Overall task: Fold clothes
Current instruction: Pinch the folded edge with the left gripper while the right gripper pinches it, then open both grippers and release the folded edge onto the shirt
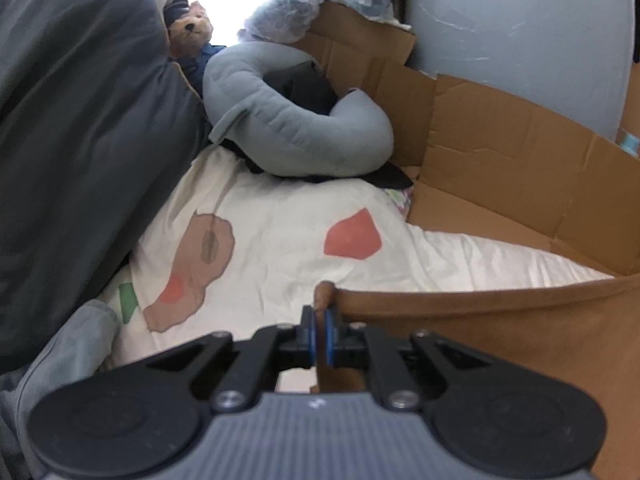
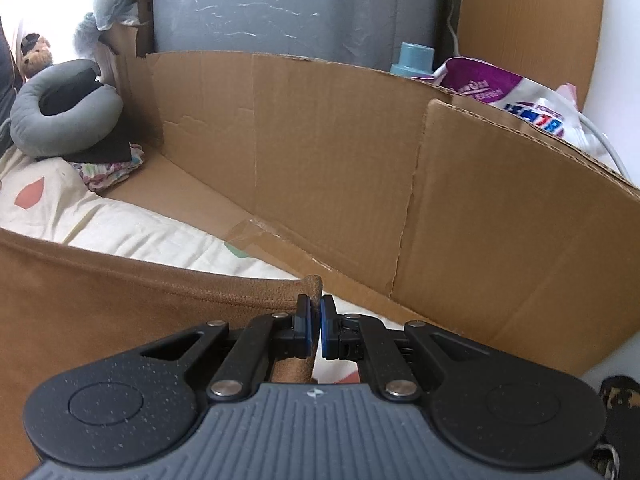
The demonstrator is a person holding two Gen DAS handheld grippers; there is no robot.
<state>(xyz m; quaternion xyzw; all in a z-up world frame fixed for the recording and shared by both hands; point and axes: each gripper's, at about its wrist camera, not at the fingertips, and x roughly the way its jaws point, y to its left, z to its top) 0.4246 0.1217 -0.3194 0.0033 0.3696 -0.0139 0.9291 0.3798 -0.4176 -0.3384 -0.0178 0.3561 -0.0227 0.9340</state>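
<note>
Two grippers, one in each of my hands, pinch the same brown garment (image 1: pixel 500 332). My left gripper (image 1: pixel 319 322), at lower centre of the left wrist view, has its blue-padded jaws closed narrow on one corner, and the cloth runs off to the right of that frame as a taut top edge. My right gripper (image 2: pixel 314 318), at lower centre of the right wrist view, is clamped the same way on the other corner, with the cloth stretching away to the left of that frame.

The garment is held up by its top edge above a cream bedspread (image 1: pixel 280 216) printed with coral and green shapes. Its lower part is out of view, so I cannot tell how many layers hang there.

As I judge it, this fits either a spread-out piece about to be laid down for folding or a half-folded one being carried over. Flattened cardboard (image 2: pixel 320 152) walls the far side of the bed, and a grey neck pillow (image 1: pixel 280 128) sits at upper left.
</note>
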